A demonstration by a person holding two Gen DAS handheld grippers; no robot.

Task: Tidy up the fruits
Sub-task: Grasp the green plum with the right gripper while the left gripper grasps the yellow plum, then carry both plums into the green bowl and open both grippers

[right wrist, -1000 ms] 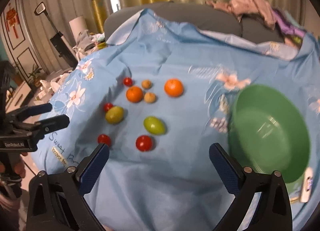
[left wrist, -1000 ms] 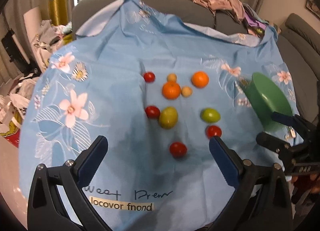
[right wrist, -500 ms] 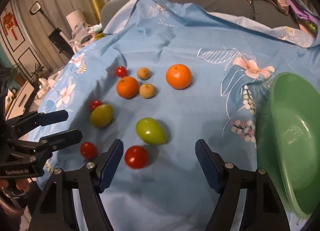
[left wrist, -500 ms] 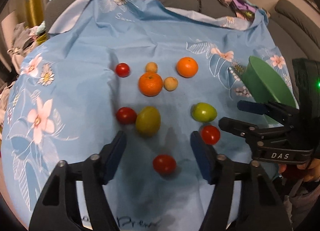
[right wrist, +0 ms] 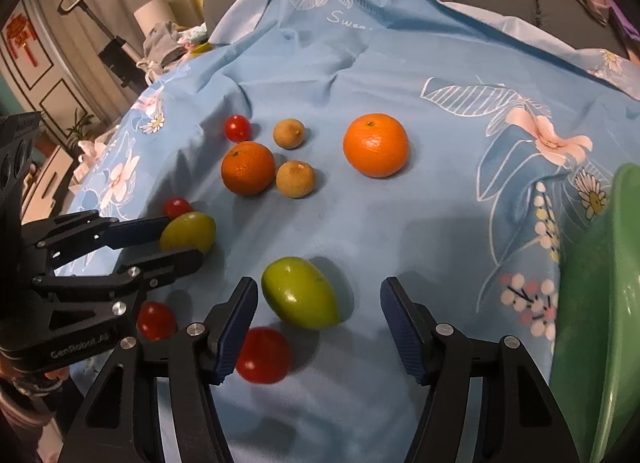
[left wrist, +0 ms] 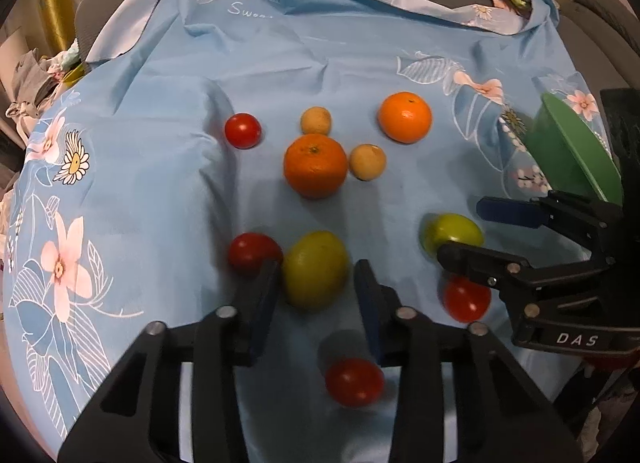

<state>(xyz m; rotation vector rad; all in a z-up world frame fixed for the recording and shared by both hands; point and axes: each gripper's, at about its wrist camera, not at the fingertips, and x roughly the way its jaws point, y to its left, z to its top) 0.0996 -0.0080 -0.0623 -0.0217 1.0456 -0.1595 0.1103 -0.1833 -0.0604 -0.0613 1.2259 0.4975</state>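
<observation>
Left wrist view: the left gripper (left wrist: 316, 295) is right on the yellow-green fruit (left wrist: 315, 269), a finger on each flank, closing, a sliver of cloth showing on the right side.
Left fingers: narrowing around the fruit; I cannot tell whether the pads bite yet.
Crowding: a red tomato (left wrist: 252, 254) touches the left finger at 9 o'clock of the fruit; another tomato (left wrist: 354, 381) lies loose at 6 o'clock.
Right wrist view: the right gripper (right wrist: 318, 313) frames the green fruit (right wrist: 300, 298), fingers spread and closing, the left pad near its skin, the right pad well apart.
Right-side neighbour: a red tomato (right wrist: 263, 355) sits just under the left finger, at 7 o'clock of the green fruit.
Destination: the green bowl (right wrist: 600, 303) waits at 3 o'clock on the blue floral cloth (right wrist: 400, 63), nothing visible in it from here.
Untouched: two oranges (right wrist: 376, 145) and two small tan fruits (right wrist: 296, 179) up at 12 o'clock.
How to do it well, I'd say: centre each fruit between the pads, squeeze gently since the skins look smooth and rounded, and lift straight up to avoid nudging the tomatoes.
</observation>
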